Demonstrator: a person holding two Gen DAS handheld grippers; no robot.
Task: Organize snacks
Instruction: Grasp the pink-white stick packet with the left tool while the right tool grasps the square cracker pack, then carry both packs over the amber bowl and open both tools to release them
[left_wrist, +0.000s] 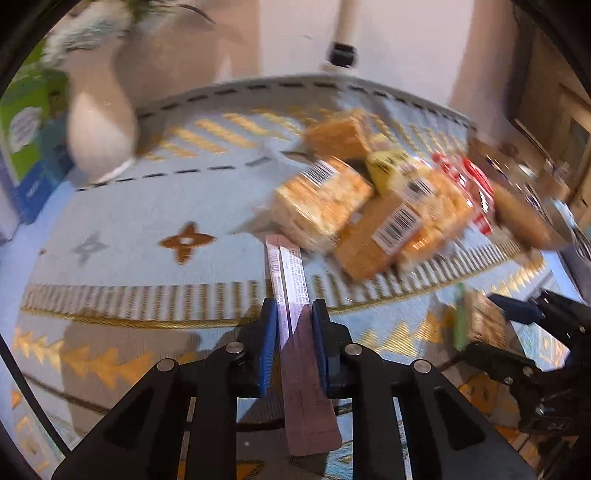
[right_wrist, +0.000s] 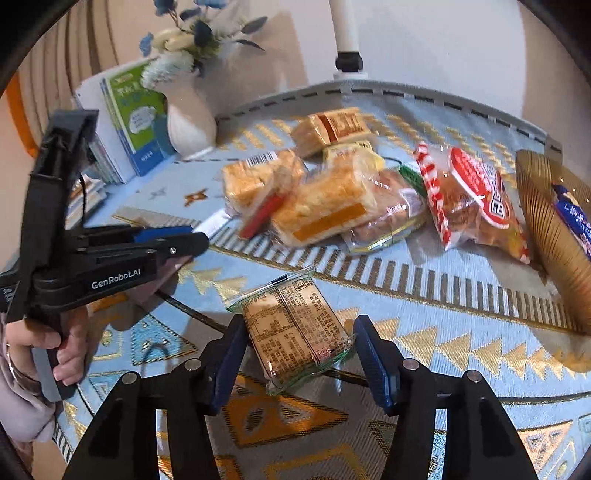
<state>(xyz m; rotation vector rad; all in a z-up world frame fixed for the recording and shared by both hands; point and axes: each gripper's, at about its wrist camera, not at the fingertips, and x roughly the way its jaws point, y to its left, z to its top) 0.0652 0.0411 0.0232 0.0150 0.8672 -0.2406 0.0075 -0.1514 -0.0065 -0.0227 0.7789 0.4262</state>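
L wrist cam: we see left gripper (left_wrist: 294, 314) pinching a thin purple snack packet (left_wrist: 291, 295). R cam only: right gripper (right_wrist: 299, 345) spread round a green-edged cracker pack (right_wrist: 295, 328) on the tablecloth (right_wrist: 443, 332), pads not touching; gold bowl (right_wrist: 554, 236) at right. Bread pile (right_wrist: 317, 195) beyond.
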